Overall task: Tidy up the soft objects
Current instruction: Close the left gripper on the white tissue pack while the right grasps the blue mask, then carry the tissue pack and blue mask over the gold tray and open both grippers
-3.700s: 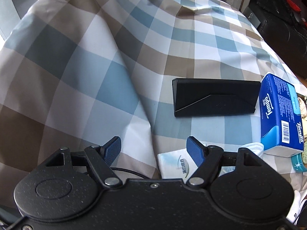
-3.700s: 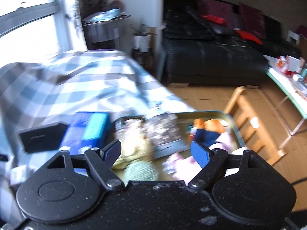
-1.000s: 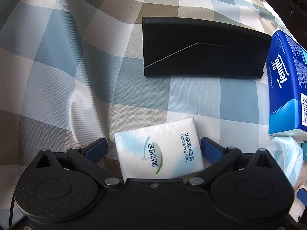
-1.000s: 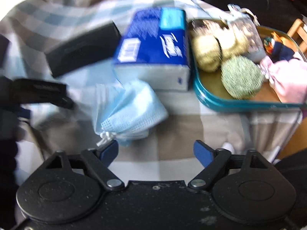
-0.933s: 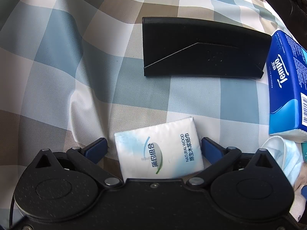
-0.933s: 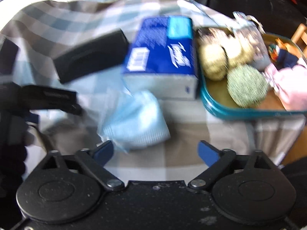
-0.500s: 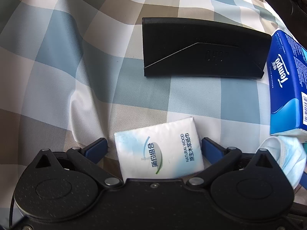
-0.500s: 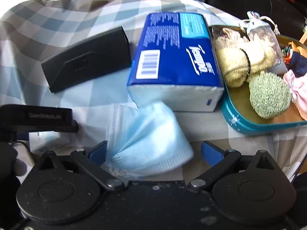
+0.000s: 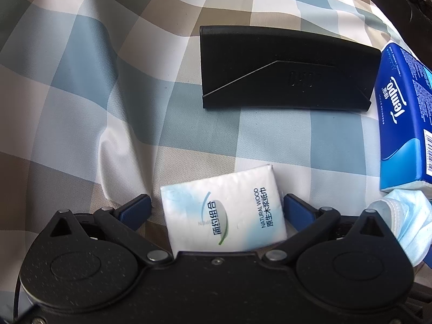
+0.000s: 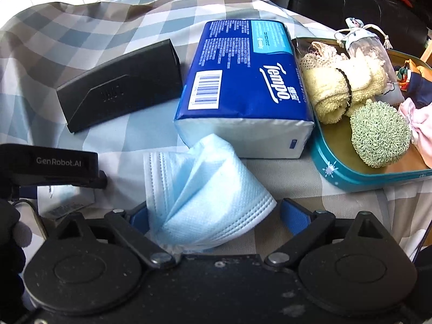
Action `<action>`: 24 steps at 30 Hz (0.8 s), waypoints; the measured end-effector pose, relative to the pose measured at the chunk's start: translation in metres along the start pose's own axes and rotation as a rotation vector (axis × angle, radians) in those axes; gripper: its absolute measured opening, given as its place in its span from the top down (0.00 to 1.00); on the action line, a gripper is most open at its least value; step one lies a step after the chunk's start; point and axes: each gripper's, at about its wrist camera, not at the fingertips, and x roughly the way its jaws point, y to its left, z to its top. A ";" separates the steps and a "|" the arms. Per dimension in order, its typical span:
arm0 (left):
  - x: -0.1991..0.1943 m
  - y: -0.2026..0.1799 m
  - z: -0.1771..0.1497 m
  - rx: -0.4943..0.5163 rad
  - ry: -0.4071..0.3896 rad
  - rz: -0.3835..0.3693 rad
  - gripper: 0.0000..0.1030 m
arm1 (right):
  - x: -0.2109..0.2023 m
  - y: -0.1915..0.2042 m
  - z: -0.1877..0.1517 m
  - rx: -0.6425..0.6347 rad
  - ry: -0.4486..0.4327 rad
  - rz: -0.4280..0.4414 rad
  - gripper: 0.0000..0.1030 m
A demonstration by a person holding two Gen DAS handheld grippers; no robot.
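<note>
The left gripper (image 9: 217, 206) stands wide open, pointing steeply down, and the small white pocket pack of tissues with green and blue print (image 9: 224, 210) lies flat between its blue pads, which stand just beside the pack's short edges without pressing on it. The right gripper (image 10: 213, 216) is also wide, and its jaws have just been closing a little; the crumpled light blue pleated face mask (image 10: 205, 189) lies between them, its left edge at or over the left pad and its right corner just short of the right pad, so it is not clamped. Compared with one second ago, the right gripper has come forward and lower, so that the mask, which then lay ahead of the fingers, is now between them, while the left gripper has stayed in the same place over the pocket pack. All things rest on a checked cloth of blue, beige and white squares (image 9: 81, 81) with loose folds. Behind the mask lies the large dark blue soft pack of Tempo tissues (image 10: 243, 89), touching the mask, and left of it a black folded case (image 9: 283, 67). Right of the blue pack stands a teal oval tin tray (image 10: 351, 178) holding a yellow rolled towel (image 10: 337, 91), a green knitted scrubber (image 10: 378, 132) and some pink cloth (image 10: 418, 124). A dark sofa (image 10: 351, 0) is behind.
</note>
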 end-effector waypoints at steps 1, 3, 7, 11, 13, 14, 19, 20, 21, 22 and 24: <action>0.000 0.001 0.000 -0.001 -0.001 -0.003 0.04 | -0.001 0.000 0.001 0.000 -0.006 0.001 0.11; -0.002 0.004 0.000 -0.003 -0.005 -0.008 0.04 | -0.004 -0.001 0.003 -0.002 -0.015 0.006 0.20; -0.006 0.010 -0.003 -0.017 -0.021 -0.006 0.12 | -0.010 -0.003 0.004 0.003 -0.023 0.029 0.31; -0.011 0.019 -0.004 -0.045 -0.039 -0.006 0.25 | -0.021 -0.005 0.005 -0.003 -0.037 0.057 0.46; -0.014 0.023 -0.006 -0.051 -0.049 -0.020 0.28 | -0.028 -0.005 0.005 -0.009 -0.050 0.073 0.47; -0.016 0.022 -0.006 -0.050 -0.054 -0.032 0.29 | -0.033 -0.005 0.005 -0.012 -0.060 0.080 0.48; -0.032 0.014 -0.012 -0.003 -0.116 -0.011 0.29 | -0.057 -0.006 0.005 -0.034 -0.111 0.116 0.52; -0.038 0.011 -0.012 0.006 -0.134 -0.013 0.29 | -0.063 -0.007 0.005 -0.034 -0.121 0.127 0.52; -0.043 0.009 -0.012 0.012 -0.150 -0.015 0.29 | -0.070 -0.008 0.005 -0.033 -0.133 0.140 0.52; -0.050 0.006 -0.010 0.015 -0.167 -0.013 0.29 | -0.077 -0.010 0.006 -0.032 -0.147 0.154 0.52; -0.062 0.004 -0.011 0.021 -0.192 -0.004 0.29 | -0.092 -0.012 0.009 -0.029 -0.177 0.181 0.52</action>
